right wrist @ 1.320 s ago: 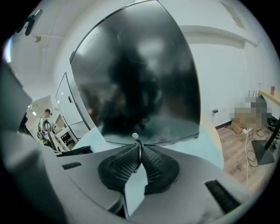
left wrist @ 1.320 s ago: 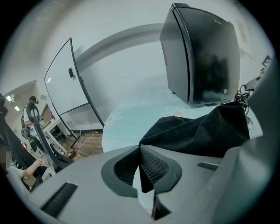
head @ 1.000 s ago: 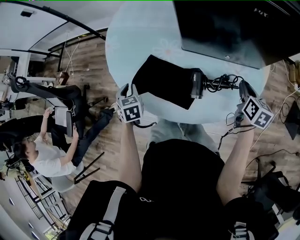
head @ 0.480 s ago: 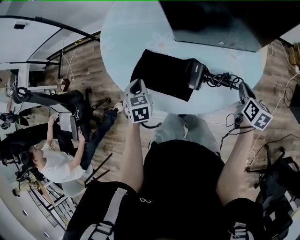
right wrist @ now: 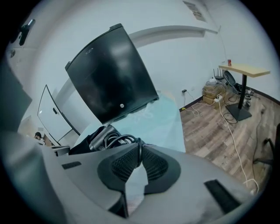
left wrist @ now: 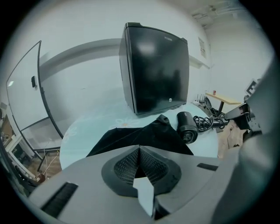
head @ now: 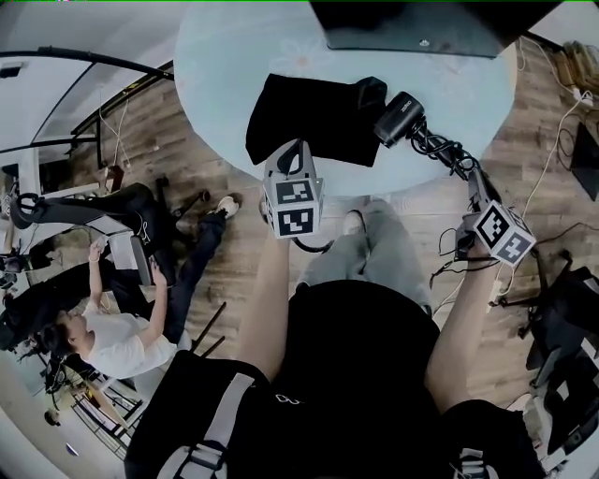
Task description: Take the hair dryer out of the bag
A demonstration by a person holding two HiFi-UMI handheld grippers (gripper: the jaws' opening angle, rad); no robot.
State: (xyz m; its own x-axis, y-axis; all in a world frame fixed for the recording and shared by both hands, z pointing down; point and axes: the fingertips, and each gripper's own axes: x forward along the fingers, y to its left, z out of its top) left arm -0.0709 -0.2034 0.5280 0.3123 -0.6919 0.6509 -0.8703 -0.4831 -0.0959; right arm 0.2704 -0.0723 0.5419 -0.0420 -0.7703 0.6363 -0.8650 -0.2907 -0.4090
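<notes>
The black bag [head: 314, 117] lies flat on the round pale table [head: 225, 65]. The black hair dryer [head: 401, 117] lies just right of the bag's mouth, outside it, also seen as the hair dryer [left wrist: 187, 127]. Its coiled cord [head: 440, 150] runs to my right gripper [head: 471, 173], which is shut on the cord [right wrist: 120, 141] at the table's right edge. My left gripper [head: 296, 147] hovers at the bag's near edge. Its jaws have just been closing and the left gripper [left wrist: 139, 149] is shut with nothing between its pads.
A big black box-shaped appliance [head: 402, 23] stands at the back of the table, close behind bag and dryer. A person [head: 112, 327] sits at a desk down left. Cables [right wrist: 232, 127] trail over the wooden floor at right, near a small side table [right wrist: 243, 70].
The hair dryer has slid right, out of the bag's mouth, drawn by its cord as my right gripper pulled back. My left gripper has moved right along the bag's near edge.
</notes>
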